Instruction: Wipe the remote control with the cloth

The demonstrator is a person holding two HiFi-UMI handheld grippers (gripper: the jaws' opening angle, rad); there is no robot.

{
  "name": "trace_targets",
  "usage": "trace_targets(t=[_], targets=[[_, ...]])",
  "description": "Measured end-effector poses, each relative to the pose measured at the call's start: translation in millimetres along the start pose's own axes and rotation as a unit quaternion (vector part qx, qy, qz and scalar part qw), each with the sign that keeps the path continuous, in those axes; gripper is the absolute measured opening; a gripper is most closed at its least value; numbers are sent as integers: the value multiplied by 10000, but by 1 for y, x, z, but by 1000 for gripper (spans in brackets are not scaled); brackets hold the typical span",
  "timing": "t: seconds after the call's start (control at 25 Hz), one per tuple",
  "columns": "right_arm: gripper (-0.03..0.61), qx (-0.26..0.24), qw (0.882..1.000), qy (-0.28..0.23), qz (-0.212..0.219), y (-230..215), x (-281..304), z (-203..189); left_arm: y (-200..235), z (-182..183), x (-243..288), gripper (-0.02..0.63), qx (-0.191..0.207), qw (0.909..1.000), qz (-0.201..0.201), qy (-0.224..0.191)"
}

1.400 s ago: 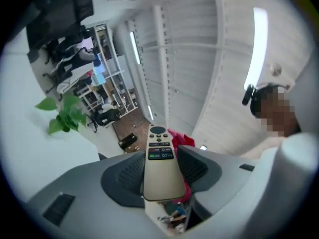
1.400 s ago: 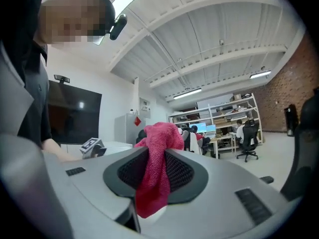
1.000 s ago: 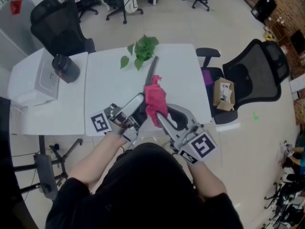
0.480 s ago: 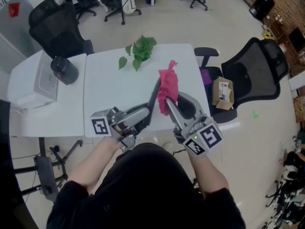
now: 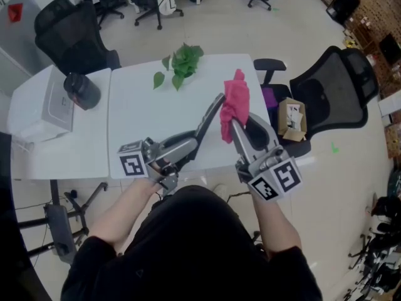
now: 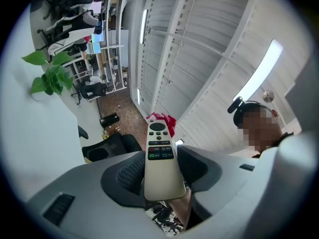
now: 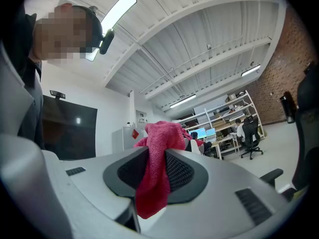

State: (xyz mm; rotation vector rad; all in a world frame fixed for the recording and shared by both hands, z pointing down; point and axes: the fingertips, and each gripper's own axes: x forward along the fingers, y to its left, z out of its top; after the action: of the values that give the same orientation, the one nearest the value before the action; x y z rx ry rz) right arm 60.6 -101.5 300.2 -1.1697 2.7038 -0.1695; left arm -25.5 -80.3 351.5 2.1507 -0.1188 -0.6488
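Note:
My left gripper [image 5: 188, 144] is shut on the lower end of a long pale remote control [image 5: 210, 118], held up above the white table [image 5: 138, 115] with its button face toward me. In the left gripper view the remote [image 6: 160, 158] stands between the dark pads of my left gripper [image 6: 162, 176]. My right gripper [image 5: 241, 127] is shut on a pink cloth [image 5: 235, 102], which sits right beside the remote's far tip. In the left gripper view the cloth [image 6: 160, 119] peeks out behind that tip; whether they touch I cannot tell. In the right gripper view the cloth [image 7: 158, 168] hangs between the pads of my right gripper [image 7: 155, 176].
A leafy green plant [image 5: 182, 61] lies at the table's far edge. A black round container [image 5: 81, 89] and a white box [image 5: 47, 108] stand on the left table. A black office chair [image 5: 332, 93] with a cardboard box [image 5: 291, 119] on its seat is at the right.
My right gripper has carried the cloth right and farther out, from the remote's middle to its far tip. The remote's tip has swung to the right in my left gripper.

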Motion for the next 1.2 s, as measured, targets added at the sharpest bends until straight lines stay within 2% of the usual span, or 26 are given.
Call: trace_targets(t=[0.16, 0.24, 0.36, 0.52, 0.6, 0.64, 0.76, 0.92, 1.08, 1.12, 1.2], targets=[[106, -94, 9997, 92, -228, -9, -13, -4, 21, 12, -7, 209, 262, 9986, 412, -182], [106, -223, 9988, 233, -379, -11, -20, -11, 38, 17, -13, 209, 593, 9951, 780, -156], [106, -457, 9958, 526, -590, -11, -32, -26, 70, 21, -26, 209, 1141, 9831, 1434, 15], [106, -400, 9932, 849, -689, -7, -44, -52, 115, 21, -44, 209, 1265, 9713, 2013, 83], [106, -319, 9921, 982, -713, -5, -49, -64, 139, 18, -54, 209, 1356, 9605, 2419, 232], [106, -282, 9915, 1044, -722, -5, -52, -69, 151, 17, -60, 208, 1474, 9508, 2699, 377], [106, -177, 9898, 1200, -745, -3, -58, -82, 193, 13, -81, 207, 1809, 9142, 3541, 782], [106, -83, 9884, 1323, -740, 2, -63, -92, 243, 5, -105, 209, 2073, 8656, 4382, 1257], [106, -58, 9876, 1392, -720, 6, -64, -95, 279, -8, -121, 209, 2515, 8028, 4994, 2070], [106, -60, 9874, 1402, -725, 6, -64, -95, 286, -11, -123, 208, 2591, 7903, 5075, 2252], [106, -63, 9871, 1420, -743, 7, -66, -95, 295, -16, -124, 208, 2717, 7718, 5175, 2506]])
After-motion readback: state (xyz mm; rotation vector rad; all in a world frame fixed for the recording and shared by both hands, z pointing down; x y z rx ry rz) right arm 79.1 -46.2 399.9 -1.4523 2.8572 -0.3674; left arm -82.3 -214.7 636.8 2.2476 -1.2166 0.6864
